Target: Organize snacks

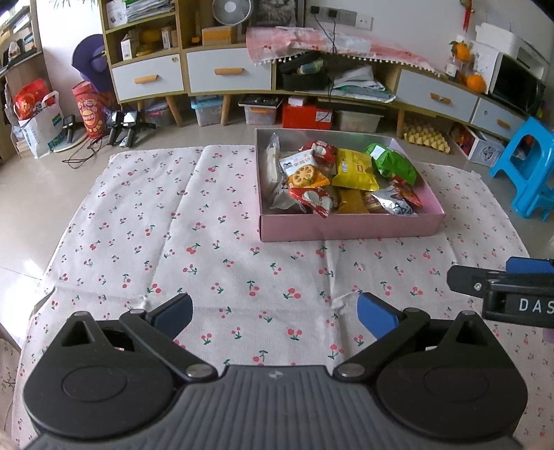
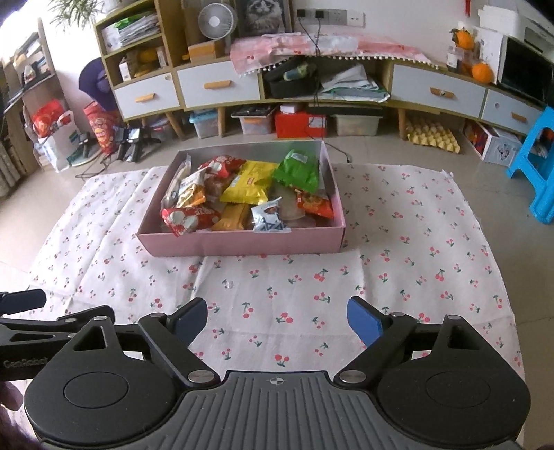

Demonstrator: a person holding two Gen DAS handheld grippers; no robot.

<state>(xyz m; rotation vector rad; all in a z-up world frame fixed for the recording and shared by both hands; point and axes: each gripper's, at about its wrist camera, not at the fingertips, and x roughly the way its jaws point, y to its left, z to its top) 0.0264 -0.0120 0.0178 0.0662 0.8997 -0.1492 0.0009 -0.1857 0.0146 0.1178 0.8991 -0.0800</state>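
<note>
Snacks (image 2: pixel 242 194) in pink box (image 2: pixel 239 244); left hand-held gripper (image 1: pixel 275 316), right hand-held gripper (image 2: pixel 277 322) wide, empty, above cloth.

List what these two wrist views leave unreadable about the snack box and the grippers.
- Lower packets in the pink box: both views, buried under the yellow packet and others.
- Packet print: too small.
- Right gripper in left wrist view: cut by the edge.
- Left gripper in right wrist view: likewise.

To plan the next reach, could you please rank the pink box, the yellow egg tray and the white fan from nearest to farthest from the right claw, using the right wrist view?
1. Pink box, on the cloth ahead of the right claw.
2. Yellow egg tray, on the floor, far right.
3. White fan, up on the cabinet.
</note>
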